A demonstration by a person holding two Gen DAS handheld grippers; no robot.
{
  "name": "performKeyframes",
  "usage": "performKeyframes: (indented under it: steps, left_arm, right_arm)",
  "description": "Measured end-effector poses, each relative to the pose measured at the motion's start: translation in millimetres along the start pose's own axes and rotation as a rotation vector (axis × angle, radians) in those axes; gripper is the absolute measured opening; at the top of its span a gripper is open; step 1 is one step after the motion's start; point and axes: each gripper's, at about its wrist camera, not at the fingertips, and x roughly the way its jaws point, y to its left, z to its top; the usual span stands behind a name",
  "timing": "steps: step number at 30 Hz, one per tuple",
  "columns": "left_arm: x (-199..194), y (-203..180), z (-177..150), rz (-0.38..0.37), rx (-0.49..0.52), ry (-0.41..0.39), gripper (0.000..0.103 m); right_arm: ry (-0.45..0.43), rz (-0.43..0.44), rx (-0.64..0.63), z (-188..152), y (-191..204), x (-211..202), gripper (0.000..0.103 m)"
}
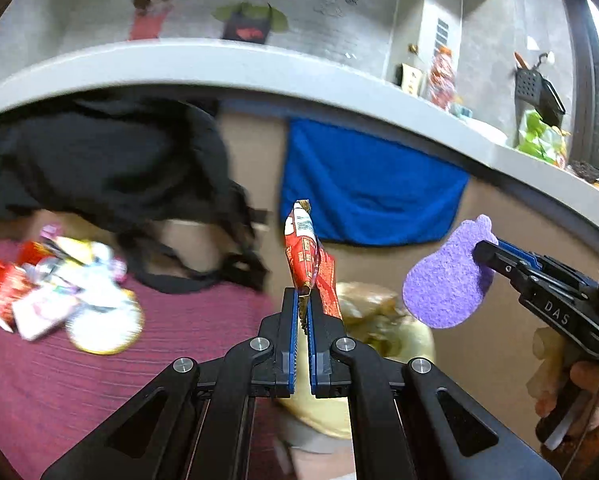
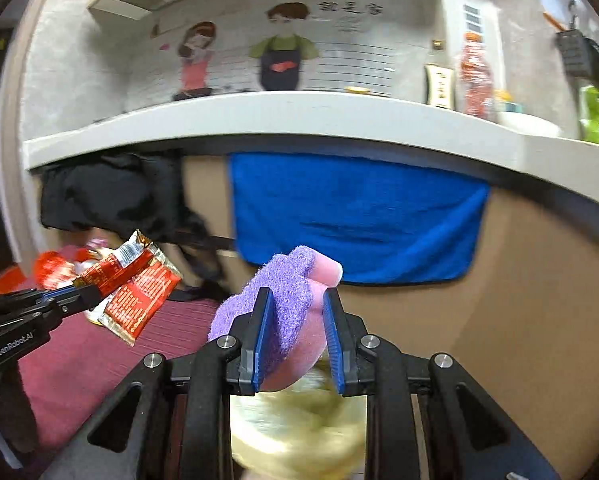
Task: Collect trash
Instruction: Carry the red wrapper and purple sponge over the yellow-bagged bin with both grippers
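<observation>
- Left wrist view: left gripper (image 1: 303, 300) pinches a red foil snack wrapper (image 1: 304, 252); wrapper pile (image 1: 59, 284) at left, unseen in the other view.
- Right wrist view: right gripper (image 2: 297, 320) clamps a purple-and-pink sponge (image 2: 287, 300), centre frame.

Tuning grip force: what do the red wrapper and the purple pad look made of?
Red wrapper, in the left gripper: thin glossy plastic or foil film, judging by sharp creases, a shiny seam and printed faces. Purple pad, in the right gripper: fuzzy, matte scouring fibre on a smooth pink foam backing, probably a sponge; soft and compressible.
</observation>
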Motion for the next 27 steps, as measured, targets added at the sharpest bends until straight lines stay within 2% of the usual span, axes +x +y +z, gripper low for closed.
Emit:
performKeyframes:
  steps: [9, 15, 27]
  left_arm:
    - [74.7, -50.6, -9.7, -0.037, 0.086, 0.052, 0.004]
    - [103.0, -49.2, -18.7, -0.043, 0.093, 0.099, 0.004]
    - [134.9, -39.4, -24.4, -0.046, 0.093, 0.164, 0.004]
  right_arm:
    - [0.061, -0.044, 0.052, -19.6, -41.3, 30.5, 0.022]
    - [0.108, -0.036, 0.066, -36.4, -45.8, 53.7, 0.023]
    - [0.166, -0.017, 0.103, -49.5, -47.7, 91.5, 0.023]
